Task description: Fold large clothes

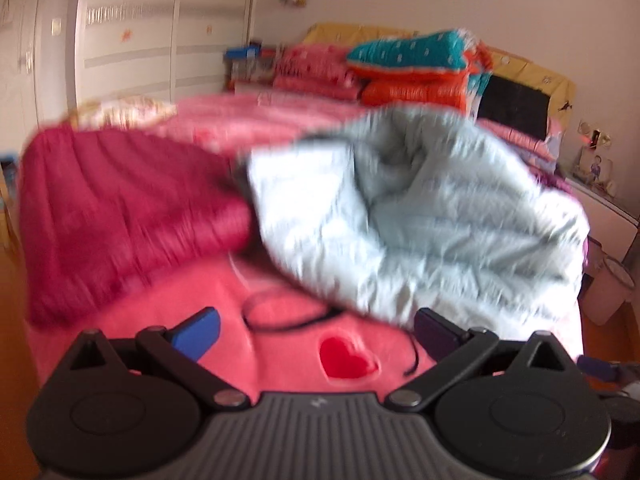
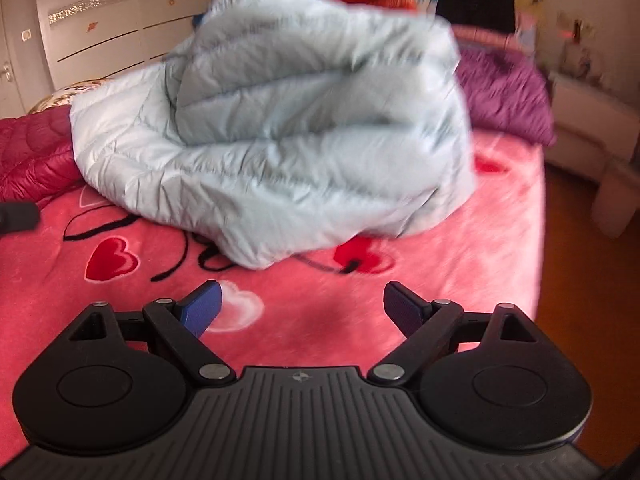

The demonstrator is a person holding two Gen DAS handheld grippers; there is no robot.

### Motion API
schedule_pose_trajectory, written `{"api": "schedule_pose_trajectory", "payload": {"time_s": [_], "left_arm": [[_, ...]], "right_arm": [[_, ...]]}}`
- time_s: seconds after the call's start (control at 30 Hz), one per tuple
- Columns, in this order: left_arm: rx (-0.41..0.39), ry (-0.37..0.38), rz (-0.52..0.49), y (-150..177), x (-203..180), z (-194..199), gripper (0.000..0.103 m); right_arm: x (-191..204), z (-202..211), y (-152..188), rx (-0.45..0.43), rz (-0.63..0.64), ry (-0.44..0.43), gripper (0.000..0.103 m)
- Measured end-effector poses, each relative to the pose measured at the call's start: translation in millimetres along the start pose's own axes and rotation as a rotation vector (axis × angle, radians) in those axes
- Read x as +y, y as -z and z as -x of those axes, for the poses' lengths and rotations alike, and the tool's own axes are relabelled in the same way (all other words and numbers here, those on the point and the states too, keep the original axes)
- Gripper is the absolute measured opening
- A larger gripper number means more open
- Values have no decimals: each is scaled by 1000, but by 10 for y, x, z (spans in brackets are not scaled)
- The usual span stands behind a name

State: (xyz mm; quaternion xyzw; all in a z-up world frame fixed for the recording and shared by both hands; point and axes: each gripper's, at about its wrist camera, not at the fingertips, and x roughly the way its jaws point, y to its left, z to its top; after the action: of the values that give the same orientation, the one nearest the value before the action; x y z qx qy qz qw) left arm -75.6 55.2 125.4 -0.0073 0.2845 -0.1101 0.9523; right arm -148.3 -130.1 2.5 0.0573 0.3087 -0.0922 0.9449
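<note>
A pink blanket (image 2: 460, 248) printed with red and white hearts covers the bed and fills the near and middle ground of both views. A pale blue quilted jacket (image 2: 280, 132) lies bunched in a loose heap on the blanket, ahead of both grippers; in the left wrist view the same jacket (image 1: 420, 220) sits to the right of centre. A crimson quilted garment (image 1: 128, 216) lies touching the jacket's left edge; the right wrist view shows only its end (image 2: 32, 152) at the far left.

The left wrist view alone shows a stack of folded bedding (image 1: 416, 68), teal over orange, at the far end of the bed, with a white wardrobe (image 1: 132, 32) on the far left wall. The right wrist view alone shows a purple cover (image 2: 508, 92) lying on the bed, far right of the jacket, and a small red heart (image 2: 112, 258) at near left.

The left gripper (image 1: 316, 334) hovers over the blanket with its jaws spread wide and nothing between them; its right finger lies just beside the jacket's near edge, contact not determinable. The right gripper (image 2: 302, 306) is likewise released, jaws wide apart, near the jacket but clear of it. Both views are motion-blurred.
</note>
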Motion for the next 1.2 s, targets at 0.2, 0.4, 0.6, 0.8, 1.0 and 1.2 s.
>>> {"api": "schedule_pose_trajectory", "payload": {"time_s": [0.2,0.4,0.6,0.8,1.0,1.2], "left_arm": [[-114,-33,-109,-463,-12,549,102],[-178,-34,-166,-711,-5,927,102],[-250,-49,-187,-830,58,1242,102],[-307,-63,-203,-862,108,1479,102],[-346,-71,-187,-854,180,1655,102],[-369,-85,-194,-836,176,1726,102]], "right_arm": [[134,878,-270,-165,131,114,103],[448,1629,-554,-321,239,157,103],[527,2221,-795,-392,216,98,103],[507,2622,-932,-437,183,76,103],[593,2652,-987,-482,164,42,103],[590,2694,-994,-502,156,8,103]]}}
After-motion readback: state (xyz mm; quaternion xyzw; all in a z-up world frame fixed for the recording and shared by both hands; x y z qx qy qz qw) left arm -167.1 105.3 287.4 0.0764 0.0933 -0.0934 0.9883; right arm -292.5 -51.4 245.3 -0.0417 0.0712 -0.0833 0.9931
